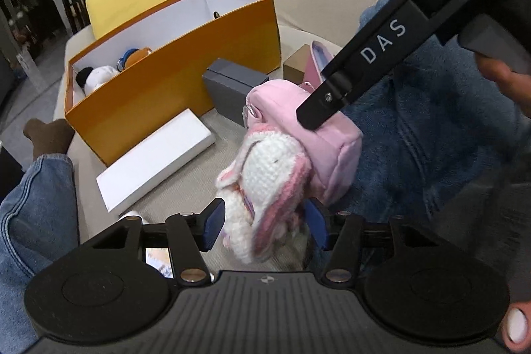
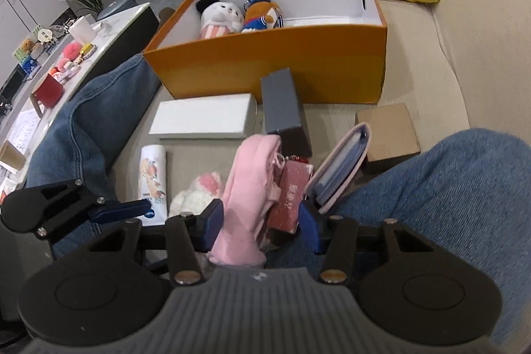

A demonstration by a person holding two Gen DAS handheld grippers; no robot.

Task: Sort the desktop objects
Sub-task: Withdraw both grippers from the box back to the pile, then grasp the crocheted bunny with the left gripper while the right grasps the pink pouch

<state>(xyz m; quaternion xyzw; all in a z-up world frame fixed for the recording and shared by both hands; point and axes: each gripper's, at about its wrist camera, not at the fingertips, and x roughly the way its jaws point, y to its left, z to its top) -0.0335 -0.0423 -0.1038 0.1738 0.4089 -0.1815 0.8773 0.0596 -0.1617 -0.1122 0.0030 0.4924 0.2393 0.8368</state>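
Observation:
A white and pink crocheted bunny (image 1: 265, 184) lies on the beige sofa, leaning on a pink mini backpack (image 1: 298, 118). My left gripper (image 1: 265, 228) stands open astride the bunny, its blue pads at either side. From the upper right, one black finger (image 1: 312, 115) of the right gripper rests on the backpack's top. In the right wrist view my right gripper (image 2: 262, 223) is open around the pink backpack (image 2: 245, 198) and a red packet (image 2: 288, 198); the left pad touches the pink fabric. The bunny (image 2: 195, 194) shows just left of it.
An orange box (image 2: 265, 68) with two plush toys stands behind. Before it lie a white box (image 2: 202, 118), a grey box (image 2: 285, 111), a brown carton (image 2: 388, 135), a pink wallet (image 2: 338, 175) and a lotion tube (image 2: 152, 181). Legs in jeans (image 2: 448, 194) flank the pile.

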